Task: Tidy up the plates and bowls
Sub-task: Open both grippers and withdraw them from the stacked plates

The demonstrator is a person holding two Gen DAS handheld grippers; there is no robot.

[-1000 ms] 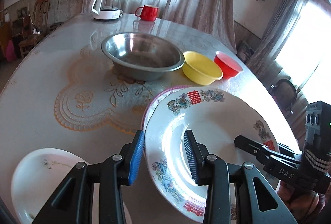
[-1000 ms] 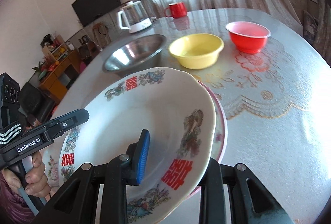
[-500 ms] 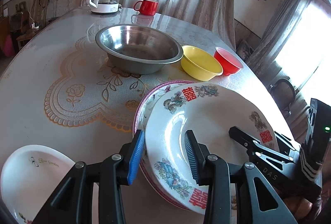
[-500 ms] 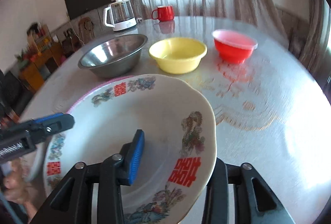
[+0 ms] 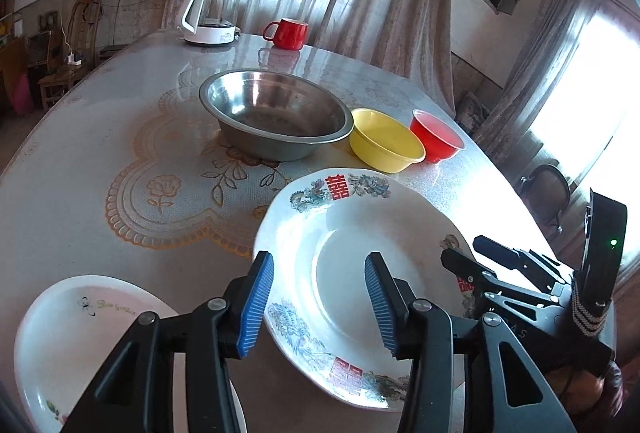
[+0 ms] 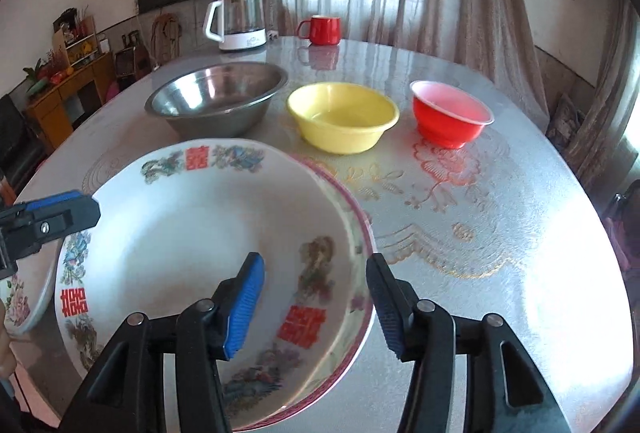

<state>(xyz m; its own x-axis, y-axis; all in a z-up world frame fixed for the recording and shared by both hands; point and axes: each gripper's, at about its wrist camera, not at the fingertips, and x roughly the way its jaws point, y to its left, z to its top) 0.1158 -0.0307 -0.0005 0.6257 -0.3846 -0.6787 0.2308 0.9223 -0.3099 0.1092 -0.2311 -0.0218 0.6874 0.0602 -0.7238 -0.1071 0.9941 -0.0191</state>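
A white plate with red characters and dragon patterns (image 5: 348,273) (image 6: 192,241) lies on a pink-rimmed plate (image 6: 360,221) near the table's front edge. My left gripper (image 5: 318,305) is open, its jaws either side of the plate's left rim. My right gripper (image 6: 316,307) is open, its jaws straddling the plate's right rim. A small white plate (image 5: 72,337) lies at the front left. A steel bowl (image 5: 276,113) (image 6: 218,99), a yellow bowl (image 5: 386,141) (image 6: 342,115) and a red bowl (image 5: 436,135) (image 6: 450,113) stand in a row behind.
A glass kettle (image 5: 212,15) (image 6: 238,19) and a red mug (image 5: 288,33) (image 6: 322,29) stand at the table's far edge. The round table (image 6: 500,213) has a lace-patterned cover. A chair (image 5: 548,193) stands beyond the right edge.
The patterned plate has come down level onto the pink-rimmed plate. Both grippers have opened and let go of its rim.
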